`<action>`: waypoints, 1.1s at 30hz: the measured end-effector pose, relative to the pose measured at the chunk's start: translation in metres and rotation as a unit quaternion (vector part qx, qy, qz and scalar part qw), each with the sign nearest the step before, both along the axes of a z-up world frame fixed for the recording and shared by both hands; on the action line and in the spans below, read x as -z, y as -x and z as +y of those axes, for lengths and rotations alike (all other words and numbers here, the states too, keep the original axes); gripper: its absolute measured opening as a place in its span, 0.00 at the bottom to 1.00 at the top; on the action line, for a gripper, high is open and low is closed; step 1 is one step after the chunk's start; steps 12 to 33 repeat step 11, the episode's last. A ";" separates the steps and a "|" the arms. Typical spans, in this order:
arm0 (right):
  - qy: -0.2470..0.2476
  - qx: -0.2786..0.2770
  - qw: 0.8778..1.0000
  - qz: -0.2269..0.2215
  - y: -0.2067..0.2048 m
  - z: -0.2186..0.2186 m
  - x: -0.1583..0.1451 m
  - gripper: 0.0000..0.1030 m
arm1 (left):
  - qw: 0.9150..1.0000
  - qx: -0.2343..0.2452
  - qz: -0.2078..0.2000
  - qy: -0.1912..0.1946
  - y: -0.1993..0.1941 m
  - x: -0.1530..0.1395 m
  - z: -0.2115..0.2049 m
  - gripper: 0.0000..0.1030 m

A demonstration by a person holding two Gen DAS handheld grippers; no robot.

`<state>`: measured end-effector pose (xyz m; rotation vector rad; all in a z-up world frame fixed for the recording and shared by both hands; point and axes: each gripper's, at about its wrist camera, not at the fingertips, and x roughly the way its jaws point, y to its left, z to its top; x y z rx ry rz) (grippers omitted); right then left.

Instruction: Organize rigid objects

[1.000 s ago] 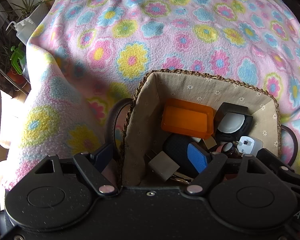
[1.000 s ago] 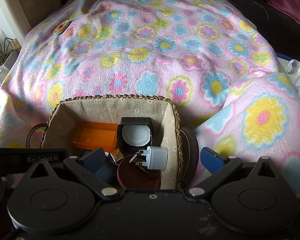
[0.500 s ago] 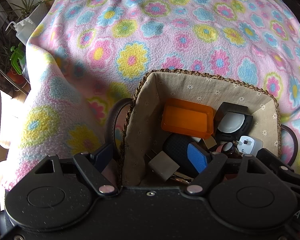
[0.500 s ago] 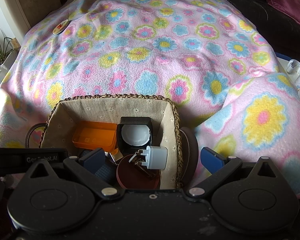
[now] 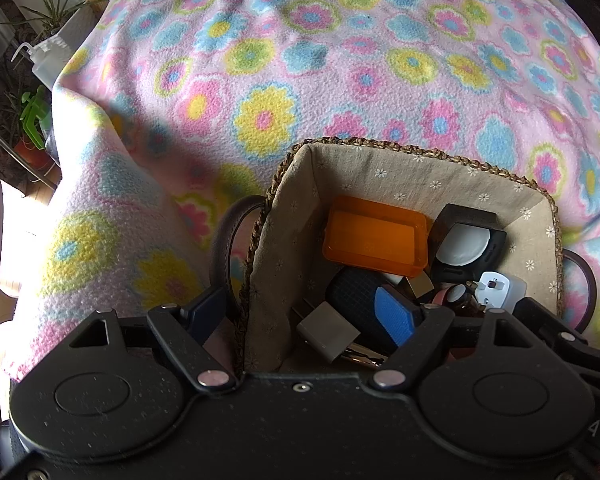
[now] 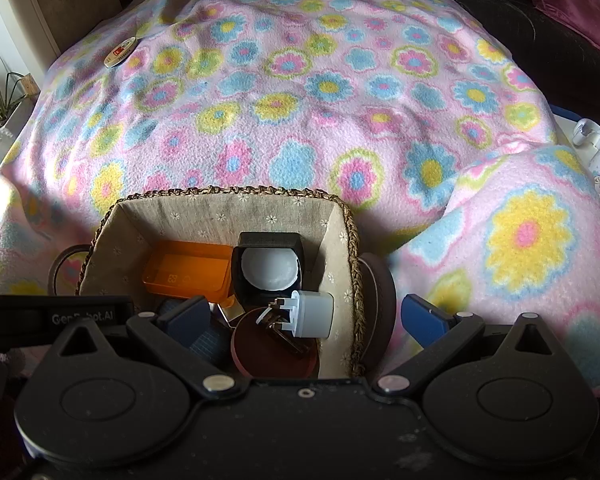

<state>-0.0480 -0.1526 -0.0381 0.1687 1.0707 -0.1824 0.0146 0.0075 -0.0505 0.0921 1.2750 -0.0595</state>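
A woven basket (image 5: pixel 420 152) (image 6: pixel 236 191) with a cloth lining sits on the flowered blanket. It holds an orange box (image 5: pixel 374 236) (image 6: pixel 188 268), a black block with a white dome (image 5: pixel 466 238) (image 6: pixel 270 266), a white plug (image 5: pixel 500 290) (image 6: pixel 312 314), a dark textured case (image 5: pixel 352 294), a grey block (image 5: pixel 327 330) and a brown round lid (image 6: pixel 272 350). My left gripper (image 5: pixel 304 312) is open, straddling the basket's left wall. My right gripper (image 6: pixel 304 314) is open, straddling the basket's right wall.
The flowered blanket (image 6: pixel 300 92) covers the surface and drops off at the left and right. A small round badge (image 6: pixel 120 53) lies far back left. Plants (image 5: pixel 32 116) and a white bottle (image 5: pixel 50 58) stand beyond the left edge. Dark basket handles (image 5: pixel 230 236) (image 6: pixel 380 300) stick out.
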 end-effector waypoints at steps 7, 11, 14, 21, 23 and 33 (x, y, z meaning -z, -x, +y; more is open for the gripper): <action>0.001 0.000 1.000 0.001 0.000 0.000 0.000 1.00 | 1.000 -0.001 -0.002 0.000 0.000 0.000 0.000 0.75; 0.001 0.000 1.000 0.001 0.000 0.001 0.000 1.00 | 1.000 -0.001 -0.003 0.000 0.000 0.000 0.001 0.75; 0.001 0.000 1.000 0.001 0.000 0.001 0.000 1.00 | 1.000 -0.001 -0.003 0.000 0.000 0.000 0.001 0.75; 0.001 0.000 1.000 0.001 0.000 0.001 0.000 1.00 | 1.000 -0.001 -0.003 0.000 0.000 0.000 0.001 0.75; 0.001 0.000 1.000 0.001 0.000 0.001 0.000 1.00 | 1.000 -0.001 -0.003 0.000 0.000 0.000 0.001 0.75; 0.001 0.000 1.000 0.001 0.000 0.001 0.000 1.00 | 1.000 -0.001 -0.003 0.000 0.000 0.000 0.001 0.75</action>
